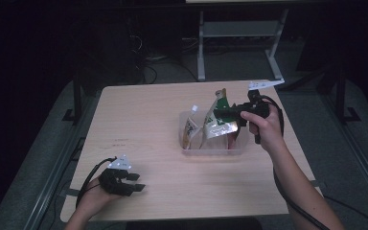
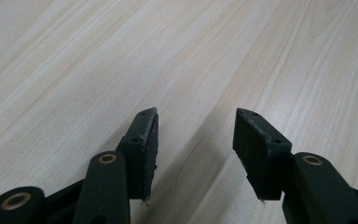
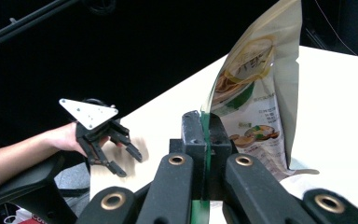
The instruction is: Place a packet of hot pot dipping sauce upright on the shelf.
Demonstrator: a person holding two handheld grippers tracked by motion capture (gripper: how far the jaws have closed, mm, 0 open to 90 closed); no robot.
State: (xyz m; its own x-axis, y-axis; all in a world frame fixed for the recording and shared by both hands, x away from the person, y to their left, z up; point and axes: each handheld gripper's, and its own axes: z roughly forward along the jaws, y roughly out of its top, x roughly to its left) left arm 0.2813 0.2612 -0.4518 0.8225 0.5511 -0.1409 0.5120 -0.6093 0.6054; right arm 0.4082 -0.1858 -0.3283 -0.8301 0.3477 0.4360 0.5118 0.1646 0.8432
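My right gripper is shut on the green edge of a beige snack pouch and holds it upright over a clear plastic bin right of the table's middle. In the right gripper view the two jaws pinch that edge, and the pouch rises above them. A second pouch with a white cap leans in the bin's left part. My left gripper rests open near the front left of the table. Its fingers stand apart over bare wood, nothing between them.
The light wooden table has free room left of the bin. A white desk frame stands on the floor behind the table. The left gripper sits at the far table edge in the right gripper view.
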